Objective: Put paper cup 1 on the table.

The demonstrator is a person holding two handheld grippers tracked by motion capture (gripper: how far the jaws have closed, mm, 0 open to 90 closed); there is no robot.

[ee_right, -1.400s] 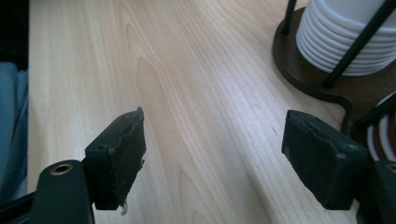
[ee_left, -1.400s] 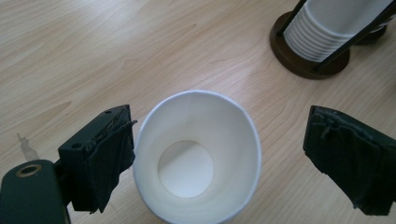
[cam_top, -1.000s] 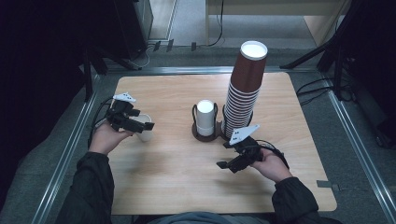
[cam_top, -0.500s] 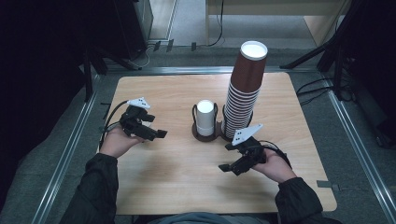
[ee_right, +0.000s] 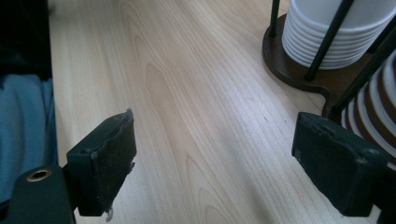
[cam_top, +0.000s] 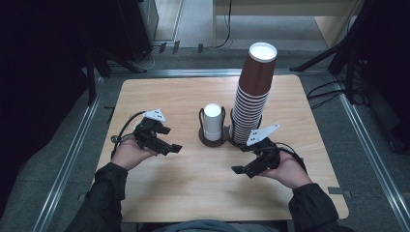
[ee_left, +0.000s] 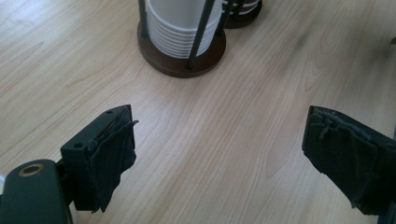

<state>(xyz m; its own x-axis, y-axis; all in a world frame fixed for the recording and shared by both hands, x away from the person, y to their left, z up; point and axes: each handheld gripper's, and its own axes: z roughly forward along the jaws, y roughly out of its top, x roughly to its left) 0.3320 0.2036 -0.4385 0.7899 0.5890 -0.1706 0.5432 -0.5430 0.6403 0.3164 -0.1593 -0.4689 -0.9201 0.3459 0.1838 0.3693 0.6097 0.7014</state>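
A short stack of white paper cups stands in a dark wire holder at the middle of the wooden table. Beside it to the right rises a tall, leaning stack of brown cups. My left gripper hovers left of the holder, open and holding nothing. In the left gripper view the left gripper faces the white cups and holder base across bare wood. My right gripper sits in front of the brown stack, open. In the right gripper view the right gripper has the white cups and the brown stack's rims to its upper right.
Metal rails run along the table's left and right sides, and cables trail off at the right. A blue garment shows past the table's near edge in the right gripper view. Bare wood lies between the two grippers.
My left gripper has shifted right and a little nearer, toward the cup holder. The right gripper has barely moved. The cup stacks stand as before.
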